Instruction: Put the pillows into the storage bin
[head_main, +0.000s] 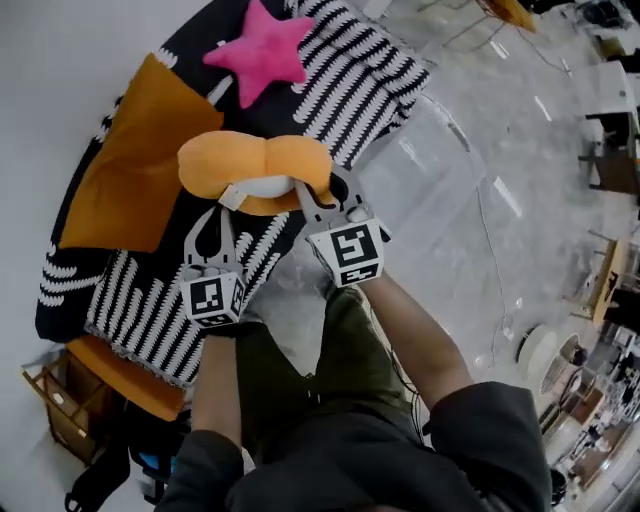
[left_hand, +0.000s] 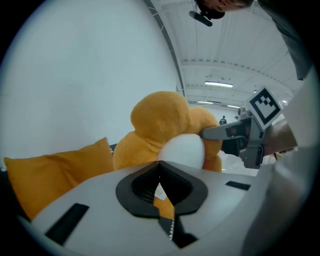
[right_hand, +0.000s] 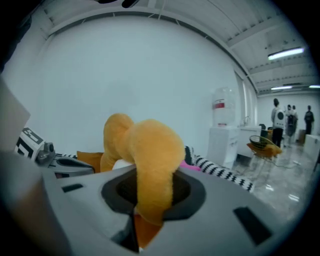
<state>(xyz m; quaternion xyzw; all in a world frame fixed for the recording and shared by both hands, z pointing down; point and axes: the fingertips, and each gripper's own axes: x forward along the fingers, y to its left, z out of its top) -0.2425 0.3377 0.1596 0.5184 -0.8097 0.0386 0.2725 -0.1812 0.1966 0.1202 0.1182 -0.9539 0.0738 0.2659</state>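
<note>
An orange plush pillow (head_main: 255, 165) with a white patch hangs in the air above the striped sofa, held by both grippers. My left gripper (head_main: 231, 197) is shut on its near left edge, where an orange strip and a white tag sit between the jaws (left_hand: 162, 192). My right gripper (head_main: 320, 195) is shut on a fat orange lobe of the same pillow (right_hand: 150, 165), which bulges out of the jaws (right_hand: 150, 212). A pink star pillow (head_main: 262, 50) and a flat orange square pillow (head_main: 130, 160) lie on the sofa beyond.
The sofa has a black-and-white striped cover (head_main: 350, 75), with another orange cushion (head_main: 125, 380) at its near end. A wooden crate (head_main: 55, 395) stands on the floor at lower left. A clear table (head_main: 440, 170) is on the right. White wall behind; people stand far off (right_hand: 292, 117).
</note>
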